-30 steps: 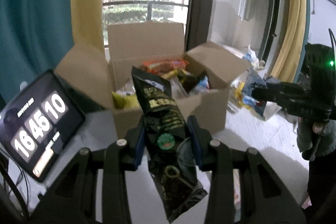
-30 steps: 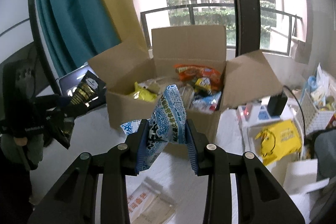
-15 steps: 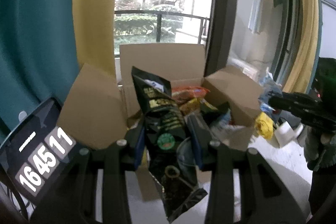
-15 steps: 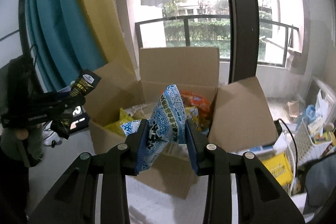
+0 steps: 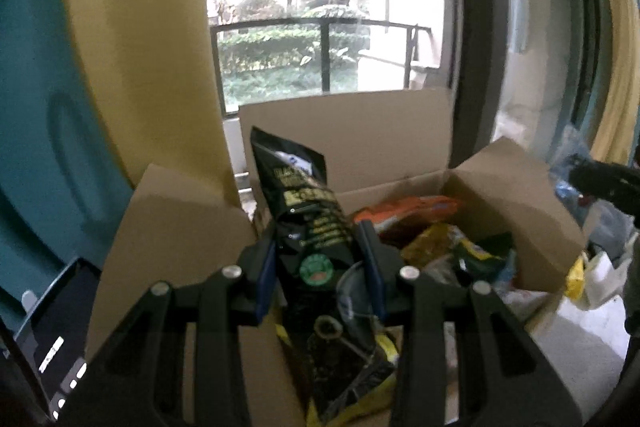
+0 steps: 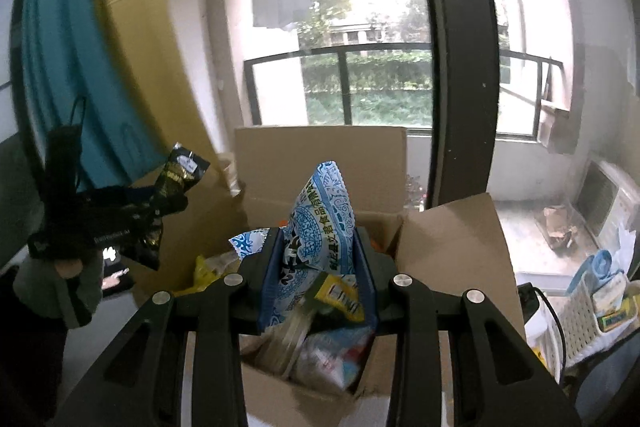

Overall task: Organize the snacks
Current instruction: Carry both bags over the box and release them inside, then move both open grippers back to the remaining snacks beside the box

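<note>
My left gripper (image 5: 320, 259) is shut on a black snack bag with gold print (image 5: 308, 223) and holds it over the near left part of an open cardboard box (image 5: 516, 203). My right gripper (image 6: 320, 259) is shut on a blue and white patterned snack bag (image 6: 320, 219), held above the same box (image 6: 452, 243). The box holds several snack packs, among them an orange one (image 5: 412, 207) and yellow ones (image 5: 436, 243). The left gripper with the black bag (image 6: 168, 195) also shows at the left of the right wrist view.
A tablet (image 5: 52, 331) stands left of the box. Teal and yellow curtains hang at the left, a window with a balcony railing lies behind. A white basket (image 6: 592, 311) with items stands at the right.
Both grippers have moved forward and up with their bags, from in front of the box to over its open top. Both stay shut.
</note>
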`<state>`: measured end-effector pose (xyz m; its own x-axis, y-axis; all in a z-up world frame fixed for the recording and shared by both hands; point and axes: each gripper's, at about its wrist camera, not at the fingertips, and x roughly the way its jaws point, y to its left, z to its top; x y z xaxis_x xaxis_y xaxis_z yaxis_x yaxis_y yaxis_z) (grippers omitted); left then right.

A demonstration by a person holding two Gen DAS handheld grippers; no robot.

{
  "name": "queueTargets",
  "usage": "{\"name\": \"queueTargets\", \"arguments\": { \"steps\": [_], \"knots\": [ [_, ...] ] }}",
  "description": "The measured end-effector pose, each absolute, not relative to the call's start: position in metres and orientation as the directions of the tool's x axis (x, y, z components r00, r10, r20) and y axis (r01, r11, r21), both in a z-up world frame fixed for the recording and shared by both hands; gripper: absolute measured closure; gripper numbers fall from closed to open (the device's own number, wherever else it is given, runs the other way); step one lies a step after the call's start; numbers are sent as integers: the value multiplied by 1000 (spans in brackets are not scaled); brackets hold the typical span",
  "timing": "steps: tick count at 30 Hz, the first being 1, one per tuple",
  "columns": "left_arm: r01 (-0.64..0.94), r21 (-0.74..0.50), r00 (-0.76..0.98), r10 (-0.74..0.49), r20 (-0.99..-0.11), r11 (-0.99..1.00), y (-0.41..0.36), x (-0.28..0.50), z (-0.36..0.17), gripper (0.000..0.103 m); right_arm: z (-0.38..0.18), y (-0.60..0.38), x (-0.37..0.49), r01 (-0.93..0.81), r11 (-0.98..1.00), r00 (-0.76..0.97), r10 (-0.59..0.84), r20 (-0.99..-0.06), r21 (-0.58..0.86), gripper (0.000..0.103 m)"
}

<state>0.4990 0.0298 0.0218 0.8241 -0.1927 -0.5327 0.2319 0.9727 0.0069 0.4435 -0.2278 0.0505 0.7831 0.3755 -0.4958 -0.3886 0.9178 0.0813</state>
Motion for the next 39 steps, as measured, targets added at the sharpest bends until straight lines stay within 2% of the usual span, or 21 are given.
{"name": "queueTargets", "arguments": {
  "steps": [4, 6, 7, 8, 9, 10, 23, 39],
  "knots": [
    [211, 57, 820, -145, -554, 976, 23, 521, 12, 62, 41, -229, 458, -356, 927, 786, 363, -500, 114, 66],
    [186, 97, 821, -100, -562, 978, 18, 528, 7, 52, 38, -227, 467, -355, 927, 782, 366, -505, 123, 66],
    [177, 95, 826, -96, -555, 980, 19, 527, 8, 39, 35, -226, 472, -349, 930, 780, 358, -514, 117, 63],
    [177, 84, 828, -103, -551, 981, 20, 527, 9, 29, 31, -224, 480, -329, 939, 775, 331, -538, 104, 53],
    [184, 66, 831, -119, -543, 981, 21, 524, 11, 27, 30, -223, 484, -318, 943, 778, 319, -541, 99, 44],
    [190, 57, 832, -130, -539, 980, 22, 521, 13, 25, 30, -223, 485, -316, 944, 785, 314, -534, 91, 43],
    [207, 9, 838, -172, -518, 978, 23, 464, 44, 23, 42, -223, 445, -329, 942, 778, 313, -545, 71, 43],
    [254, -53, 822, -245, -514, 966, 18, 365, 53, 23, 51, -221, 367, -336, 937, 764, 332, -553, 98, 43]
  ]
}}
